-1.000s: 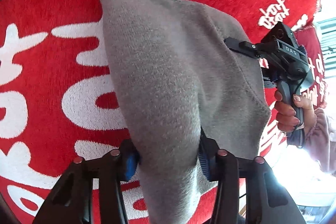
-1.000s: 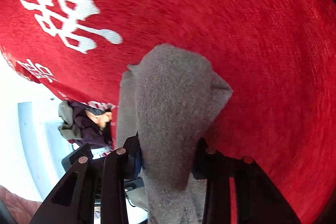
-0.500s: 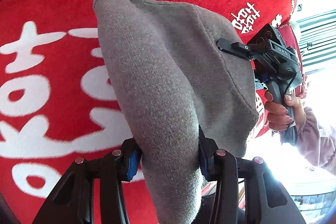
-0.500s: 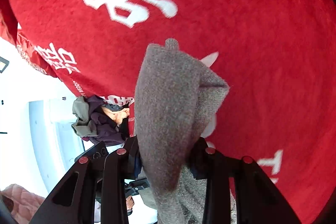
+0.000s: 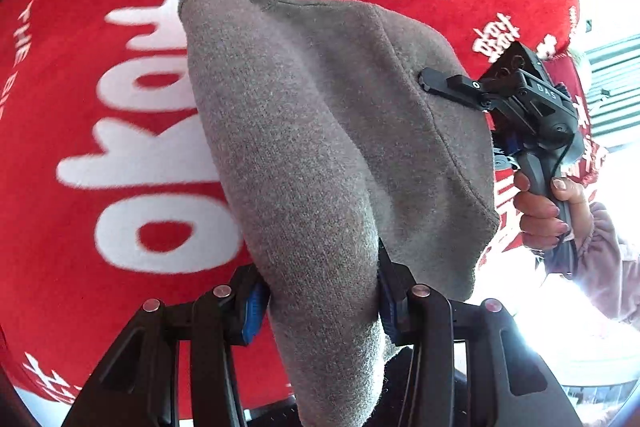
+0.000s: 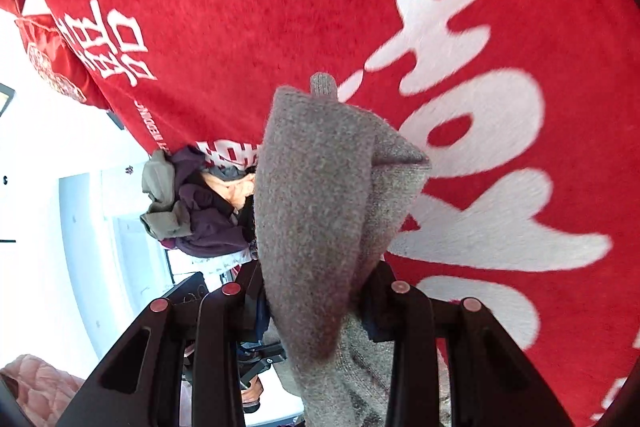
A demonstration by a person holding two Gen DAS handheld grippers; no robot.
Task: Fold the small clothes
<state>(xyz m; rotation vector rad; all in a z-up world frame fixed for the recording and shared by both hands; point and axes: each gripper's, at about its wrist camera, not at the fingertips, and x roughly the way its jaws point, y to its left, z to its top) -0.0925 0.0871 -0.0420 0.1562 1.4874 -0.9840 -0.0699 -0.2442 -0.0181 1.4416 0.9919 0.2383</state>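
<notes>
A grey knit garment (image 5: pixel 320 131) hangs between my two grippers above a red cloth with white characters (image 5: pixel 120 107). My left gripper (image 5: pixel 320 301) is shut on one bunched edge of it. In the left wrist view the right gripper (image 5: pixel 430 83) pinches the far edge, held by a hand (image 5: pixel 544 211). In the right wrist view my right gripper (image 6: pixel 316 301) is shut on the same grey garment (image 6: pixel 320 195), which drapes over the fingers and hides the pads.
The red cloth (image 6: pixel 280 7) fills most of both views. A heap of dark purple and olive clothes (image 6: pixel 192 207) lies at its edge in the right wrist view. Bright white floor (image 6: pixel 60 147) shows beyond the edge.
Both grippers have carried the grey garment across the red cloth; the white characters have shifted under them. Both grips are unchanged.
</notes>
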